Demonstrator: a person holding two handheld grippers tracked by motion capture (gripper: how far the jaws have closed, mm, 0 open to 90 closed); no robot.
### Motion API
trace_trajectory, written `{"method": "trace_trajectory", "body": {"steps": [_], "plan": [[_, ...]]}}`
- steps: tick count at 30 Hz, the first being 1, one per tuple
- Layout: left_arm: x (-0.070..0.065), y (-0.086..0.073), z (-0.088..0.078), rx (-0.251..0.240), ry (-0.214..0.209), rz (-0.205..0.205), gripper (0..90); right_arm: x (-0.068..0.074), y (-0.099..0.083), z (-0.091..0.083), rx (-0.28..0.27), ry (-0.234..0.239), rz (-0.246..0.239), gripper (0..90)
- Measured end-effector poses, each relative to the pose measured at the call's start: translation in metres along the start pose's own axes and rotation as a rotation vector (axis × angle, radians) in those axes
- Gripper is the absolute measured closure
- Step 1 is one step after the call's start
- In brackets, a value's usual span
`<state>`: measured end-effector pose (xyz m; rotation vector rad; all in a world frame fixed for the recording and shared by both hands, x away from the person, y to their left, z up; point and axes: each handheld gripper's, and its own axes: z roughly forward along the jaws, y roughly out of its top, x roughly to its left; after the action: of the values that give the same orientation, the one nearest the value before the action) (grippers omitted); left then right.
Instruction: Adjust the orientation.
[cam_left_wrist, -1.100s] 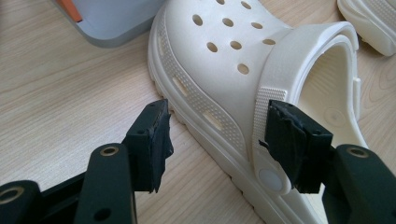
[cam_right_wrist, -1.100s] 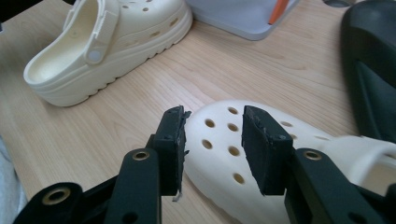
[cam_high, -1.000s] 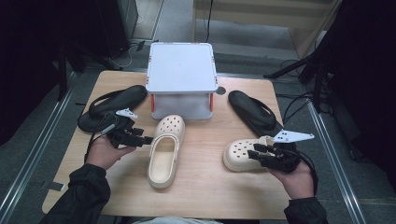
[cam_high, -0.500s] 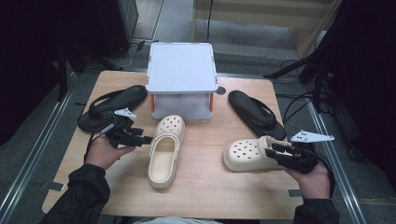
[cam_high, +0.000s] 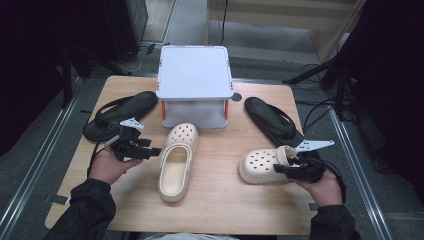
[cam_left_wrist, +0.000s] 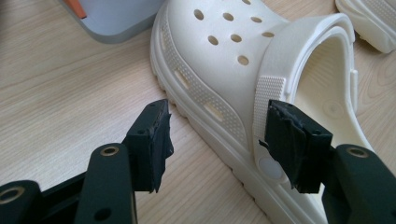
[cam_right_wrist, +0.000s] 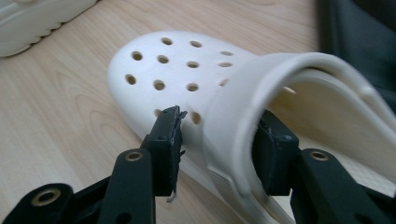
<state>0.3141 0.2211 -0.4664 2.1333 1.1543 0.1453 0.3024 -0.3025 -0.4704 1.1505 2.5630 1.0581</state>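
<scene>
Two cream clogs lie on the wooden table (cam_high: 225, 205). The left clog (cam_high: 175, 165) (cam_left_wrist: 224, 60) lies toe toward the box. My left gripper (cam_high: 152, 146) (cam_left_wrist: 219, 140) stands open at its side, one pad over the table and the other by the strap rivet, neither pressing. The right clog (cam_high: 260, 165) (cam_right_wrist: 173, 70) points its toe left. My right gripper (cam_high: 281, 167) (cam_right_wrist: 219, 135) is at its heel. Its jaws have just been opening. The heel strap (cam_right_wrist: 243, 107) stands between them, with a gap at the left pad.
A white lidded box (cam_high: 194, 75) with orange latches stands at the back centre. One black flip-flop (cam_high: 120, 112) lies left of it, another (cam_high: 272, 120) right, close behind the right clog. The right hand is near the table's right edge.
The right gripper has drawn back to the right and slightly down, its jaws wider around the strap. The right clog stays about where it was. The left hand has not moved.
</scene>
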Motion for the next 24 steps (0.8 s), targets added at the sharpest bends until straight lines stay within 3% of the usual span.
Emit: {"method": "trace_trajectory", "body": {"steps": [3, 11, 15, 19, 24], "plan": [[0.001, -0.003, -0.003, -0.004, 0.001, -0.003, 41.2, 0.000, 0.003, 0.003, 0.002, 0.020, -0.018, 57.7], [0.001, -0.009, -0.008, -0.013, 0.015, -0.019, 41.0, -0.005, 0.005, 0.004, 0.008, 0.088, -0.012, 65.9], [0.002, -0.011, -0.009, -0.018, 0.023, -0.019, 41.0, -0.006, 0.006, 0.003, 0.008, 0.116, 0.001, 71.4], [0.002, -0.011, -0.011, -0.021, 0.022, -0.023, 41.0, -0.006, 0.008, 0.001, 0.014, 0.152, 0.044, 75.6], [0.002, -0.011, -0.011, -0.032, 0.027, -0.022, 40.9, -0.003, 0.010, 0.000, 0.007, 0.160, 0.042, 77.6]]}}
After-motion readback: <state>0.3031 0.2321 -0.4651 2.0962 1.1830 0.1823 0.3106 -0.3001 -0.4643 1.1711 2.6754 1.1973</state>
